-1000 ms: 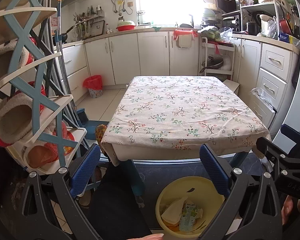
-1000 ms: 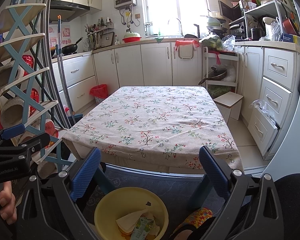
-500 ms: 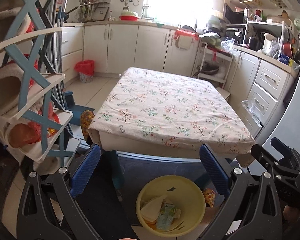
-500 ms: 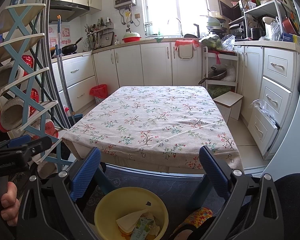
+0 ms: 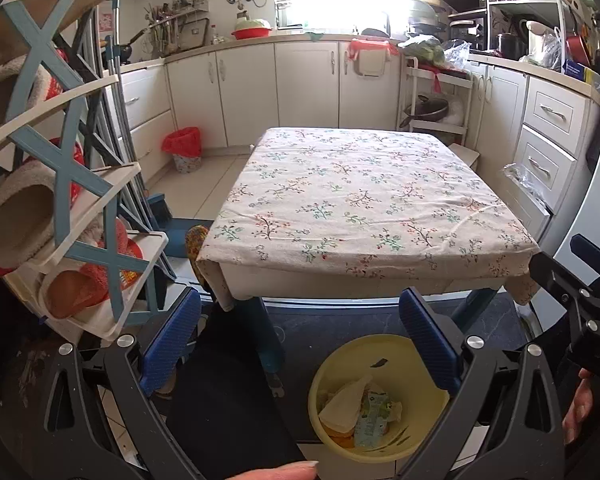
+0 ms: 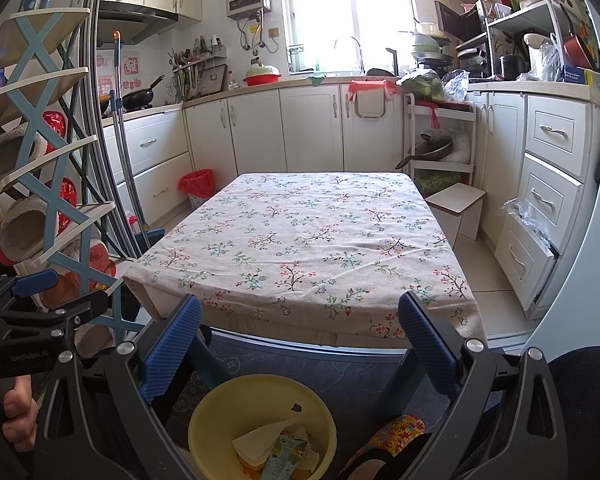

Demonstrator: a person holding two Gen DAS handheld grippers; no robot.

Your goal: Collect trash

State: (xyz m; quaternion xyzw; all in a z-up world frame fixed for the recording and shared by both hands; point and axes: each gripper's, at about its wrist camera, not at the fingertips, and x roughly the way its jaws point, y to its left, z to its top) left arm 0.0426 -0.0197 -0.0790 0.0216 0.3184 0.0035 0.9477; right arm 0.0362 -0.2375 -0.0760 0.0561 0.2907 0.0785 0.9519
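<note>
Both grippers, left [image 5: 300, 336] and right [image 6: 300, 336], spread wide, holding nothing. Trash [image 6: 278, 454] in yellow bowl [image 6: 208, 420]: paper and wrapper, likely light, soft, crushable. Pinch a raised edge.

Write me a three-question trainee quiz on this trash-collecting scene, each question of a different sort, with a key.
1. True or false: the yellow bin already holds trash.
2. Multiple choice: the top of the floral-cloth table holds
A. a plate
B. crumpled paper
C. nothing that shows
3. Fill in: both the left tool and the right tool are ____, with nothing between their blue pads.

Key: 1 true; 2 C; 3 open
</note>
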